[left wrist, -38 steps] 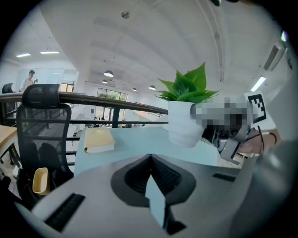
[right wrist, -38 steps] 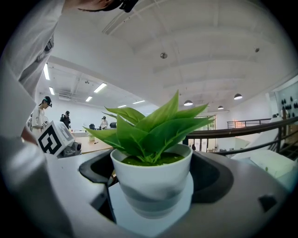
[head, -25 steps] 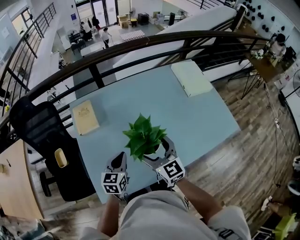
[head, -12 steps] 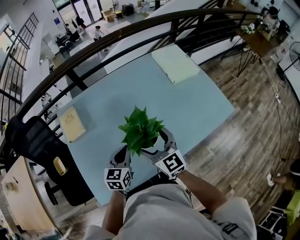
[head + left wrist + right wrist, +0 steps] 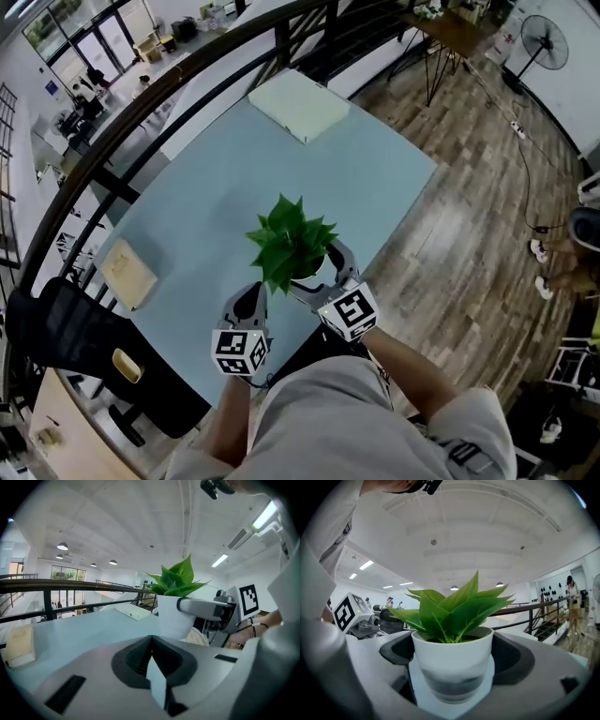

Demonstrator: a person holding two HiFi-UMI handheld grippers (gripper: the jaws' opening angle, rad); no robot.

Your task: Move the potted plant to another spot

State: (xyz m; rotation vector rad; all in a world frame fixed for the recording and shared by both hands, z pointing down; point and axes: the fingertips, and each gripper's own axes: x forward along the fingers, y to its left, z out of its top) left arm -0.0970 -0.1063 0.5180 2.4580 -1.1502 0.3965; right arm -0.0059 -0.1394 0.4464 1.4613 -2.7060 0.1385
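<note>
blue table (image 5: 216, 187) | pale pad (image 5: 298, 103) far corner | tan book (image 5: 128, 272) left edge

No readable words, brands or numbers anywhere; only black-and-white coded square markers on the cubes of the left gripper (image 5: 251, 302) and the right gripper (image 5: 317, 272)

The head camera is looking steeply down from high above the table (image 5: 216, 187). The camera on the left gripper (image 5: 251, 292) is peering low across the tabletop toward the railing (image 5: 70, 584). The camera on the right gripper (image 5: 317, 272) is sitting very close to the potted plant (image 5: 452, 648), which is filling its centre. All three views are sharing that plant.
</note>
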